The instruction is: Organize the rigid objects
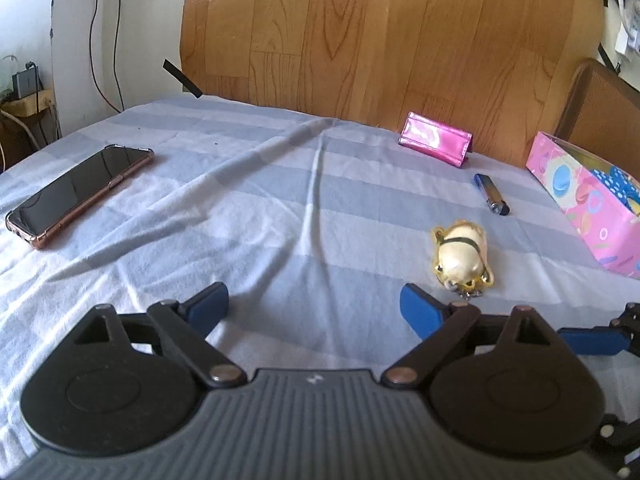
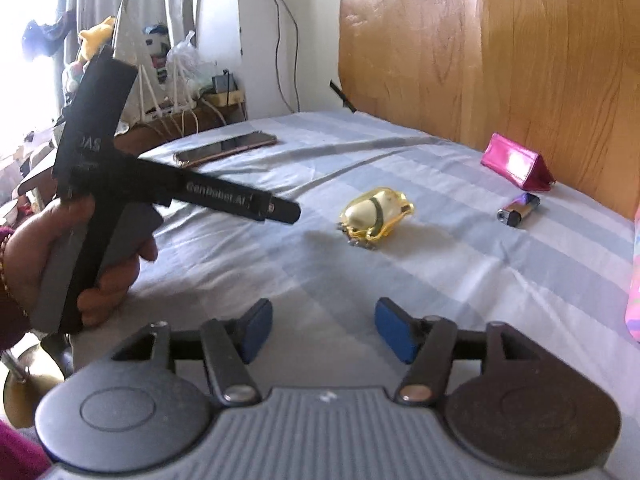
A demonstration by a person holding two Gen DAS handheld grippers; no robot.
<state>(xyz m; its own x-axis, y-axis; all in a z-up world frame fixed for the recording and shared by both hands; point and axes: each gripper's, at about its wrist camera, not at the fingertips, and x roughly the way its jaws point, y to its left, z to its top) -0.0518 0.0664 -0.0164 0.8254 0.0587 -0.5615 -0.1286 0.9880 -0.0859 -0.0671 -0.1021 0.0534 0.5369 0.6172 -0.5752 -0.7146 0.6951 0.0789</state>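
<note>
The left gripper (image 1: 314,304) stands wide, nothing between its blue pads, only striped sheet (image 1: 260,208) below. The right gripper (image 2: 324,328) is parted too, somewhat narrower, and equally empty.

From the left gripper, the gold figurine (image 1: 460,258) lies at about one o'clock, just beyond the right-hand pad and off the centre line. Its long axis runs nearly toward the camera, the keyring end nearest. In the right wrist view the same figurine (image 2: 376,214) sits close to twelve o'clock, a touch right, near but clear of the pads, its long axis lying across the view and slightly tilted. So the right gripper is the better lined up: a straight push forward would bring the pads either side of it, though they would meet its length, not its width, unless the wrist rolls. The left gripper's own hand (image 2: 80,248) shows at nine o'clock in the right view.

Farther out from the left gripper: the lighter (image 1: 492,194) at one o'clock, pointing away; the pink pouch (image 1: 436,145) beyond it against the wooden board (image 1: 360,32); the pink box (image 1: 588,208) at two o'clock, probably where things go; the phone (image 1: 76,196) at ten o'clock, well apart from the rest.
</note>
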